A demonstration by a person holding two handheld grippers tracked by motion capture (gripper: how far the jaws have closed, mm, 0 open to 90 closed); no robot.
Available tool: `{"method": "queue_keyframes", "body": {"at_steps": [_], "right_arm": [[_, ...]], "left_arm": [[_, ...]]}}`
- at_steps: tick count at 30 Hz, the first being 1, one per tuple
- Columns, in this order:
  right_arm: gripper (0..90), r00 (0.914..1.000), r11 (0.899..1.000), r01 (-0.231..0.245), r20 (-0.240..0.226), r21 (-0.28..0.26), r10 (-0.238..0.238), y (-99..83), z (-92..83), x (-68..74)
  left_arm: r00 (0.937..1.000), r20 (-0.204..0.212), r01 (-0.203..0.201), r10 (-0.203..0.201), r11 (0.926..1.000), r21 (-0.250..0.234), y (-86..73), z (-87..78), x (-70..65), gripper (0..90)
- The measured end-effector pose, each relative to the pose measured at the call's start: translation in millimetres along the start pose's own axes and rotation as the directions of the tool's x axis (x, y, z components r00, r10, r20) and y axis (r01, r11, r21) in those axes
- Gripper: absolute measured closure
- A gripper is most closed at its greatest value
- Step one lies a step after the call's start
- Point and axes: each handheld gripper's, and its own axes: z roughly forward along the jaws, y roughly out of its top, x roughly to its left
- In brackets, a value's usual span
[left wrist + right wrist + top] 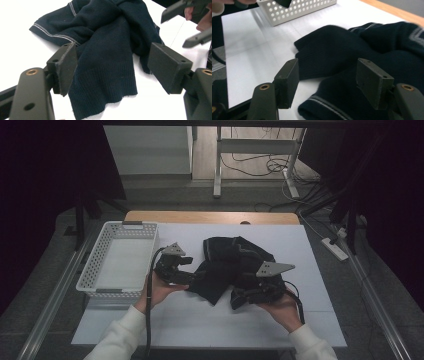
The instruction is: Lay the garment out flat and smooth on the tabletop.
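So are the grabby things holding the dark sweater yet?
Not yet. Each hand-held gripper, left and right, stands open around an edge of the dark sweater, pads not pressing.

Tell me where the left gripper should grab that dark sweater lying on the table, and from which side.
Probably the ribbed cuff end of the sweater, the flap lying flat nearest the left gripper. Its jaws stand open on either side of that flap already, so come in low from the basket side and pinch across the ribbing. The bunched middle looks too thick and tangled for a clean hold.
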Motion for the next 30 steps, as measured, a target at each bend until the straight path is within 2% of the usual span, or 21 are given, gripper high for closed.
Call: {"method": "queue_keyframes", "body": {"at_steps": [7,16,24,28,30], "right_arm": [[34.7,0.9989,0.999,0.029,-0.038,0.042,-0.028,-3.1,17.6,14.6],[33.5,0.9939,0.993,0.076,-0.087,0.093,-0.068,1.0,49.0,36.5],[31.3,0.9922,0.987,0.097,-0.091,0.130,-0.085,1.5,71.9,45.6],[30.8,0.9928,0.986,0.093,-0.089,0.140,-0.081,0.7,77.8,46.5],[30.2,0.9924,0.984,0.104,-0.081,0.146,-0.093,0.3,80.7,47.2]], "left_arm": [[0.9999,-0.016,0.005,-0.005,0.9999,-0.015,-0.4,-8.0,4.1,24.2],[0.9994,-0.026,0.020,-0.021,0.9994,-0.028,-0.8,-15.1,10.3,23.9],[0.9995,-0.025,0.017,-0.018,0.9994,-0.029,0.3,-16.1,10.7,23.7],[0.9995,-0.025,0.019,-0.020,0.9993,-0.033,-0.1,-17.5,11.4,23.5],[0.9995,-0.021,0.024,-0.025,0.9989,-0.040,-0.3,-18.0,12.1,23.5]]}}
